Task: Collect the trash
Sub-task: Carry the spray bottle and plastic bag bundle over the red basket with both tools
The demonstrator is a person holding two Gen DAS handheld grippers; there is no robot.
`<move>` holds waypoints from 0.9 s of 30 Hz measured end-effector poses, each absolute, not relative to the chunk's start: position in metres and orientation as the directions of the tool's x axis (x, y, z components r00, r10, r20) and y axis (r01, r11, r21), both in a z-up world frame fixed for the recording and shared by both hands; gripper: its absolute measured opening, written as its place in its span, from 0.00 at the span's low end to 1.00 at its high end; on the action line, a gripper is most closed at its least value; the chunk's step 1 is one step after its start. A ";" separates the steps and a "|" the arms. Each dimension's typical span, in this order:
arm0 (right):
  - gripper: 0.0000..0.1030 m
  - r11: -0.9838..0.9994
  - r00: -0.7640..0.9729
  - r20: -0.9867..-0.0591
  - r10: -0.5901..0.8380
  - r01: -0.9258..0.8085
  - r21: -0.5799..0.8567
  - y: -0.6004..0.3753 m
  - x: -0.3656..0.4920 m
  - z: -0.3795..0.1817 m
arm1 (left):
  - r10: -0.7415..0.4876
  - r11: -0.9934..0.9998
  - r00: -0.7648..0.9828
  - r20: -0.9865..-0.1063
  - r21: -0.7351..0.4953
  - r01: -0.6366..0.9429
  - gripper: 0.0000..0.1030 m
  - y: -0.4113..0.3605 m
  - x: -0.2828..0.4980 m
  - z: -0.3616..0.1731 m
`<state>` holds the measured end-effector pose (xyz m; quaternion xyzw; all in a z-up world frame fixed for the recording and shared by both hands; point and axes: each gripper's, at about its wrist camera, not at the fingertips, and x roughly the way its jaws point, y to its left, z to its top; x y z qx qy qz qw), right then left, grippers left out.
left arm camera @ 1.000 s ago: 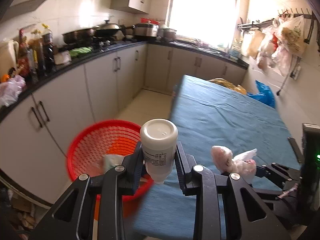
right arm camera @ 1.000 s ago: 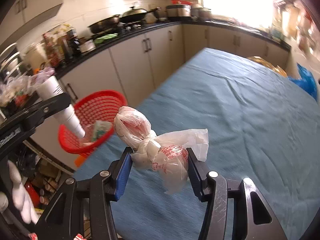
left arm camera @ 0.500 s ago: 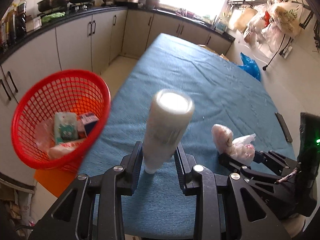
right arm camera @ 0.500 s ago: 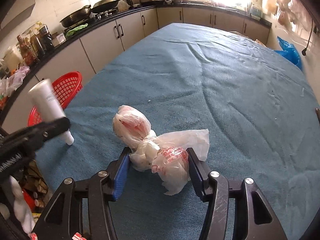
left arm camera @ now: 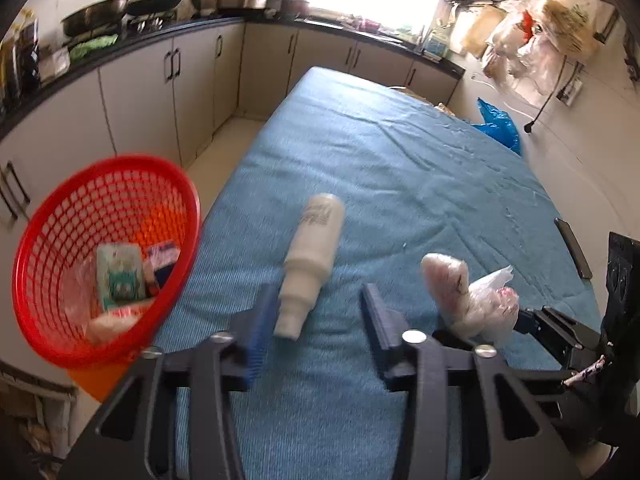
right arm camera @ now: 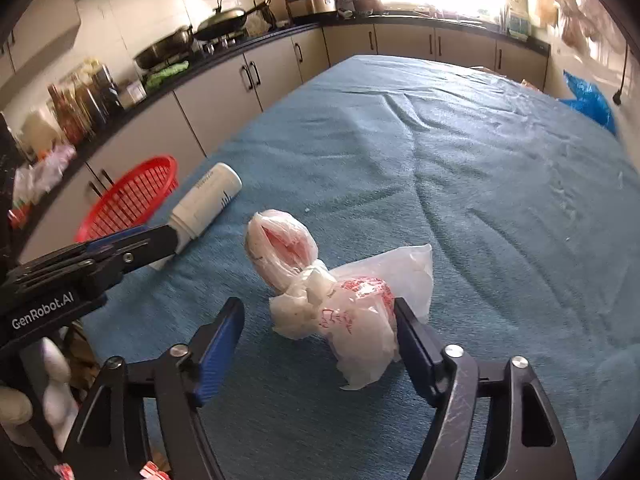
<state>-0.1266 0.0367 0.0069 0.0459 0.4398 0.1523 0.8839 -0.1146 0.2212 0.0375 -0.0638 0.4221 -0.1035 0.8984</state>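
Note:
A white plastic bottle [left arm camera: 312, 256] lies on its side on the blue table cloth [left arm camera: 400, 168], cap end between the open fingers of my left gripper [left arm camera: 316, 320]. It also shows in the right wrist view [right arm camera: 204, 200]. A knotted white plastic bag [right arm camera: 336, 300] with red inside lies on the cloth between the open fingers of my right gripper [right arm camera: 320, 340], and its right side touches the right finger. The bag also shows in the left wrist view [left arm camera: 468, 300]. A red mesh basket [left arm camera: 100, 256] with several wrappers stands off the table's left edge.
Grey kitchen cabinets [left arm camera: 160, 92] with a black counter, pans and bottles run along the left and back. A blue plastic bag [left arm camera: 500, 128] lies beyond the table's far right side. A dark flat object [left arm camera: 572, 248] lies at the table's right edge.
Both grippers have opened. The bottle, held upright in the left gripper before, now lies on the cloth. The bag, held in the right gripper, now rests on the cloth.

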 end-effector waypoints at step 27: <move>0.54 0.944 0.576 -0.747 0.331 -0.191 0.271 0.002 -0.128 0.015 | -0.228 0.973 0.625 -0.746 -0.160 0.165 0.28 0.190 -0.096 0.035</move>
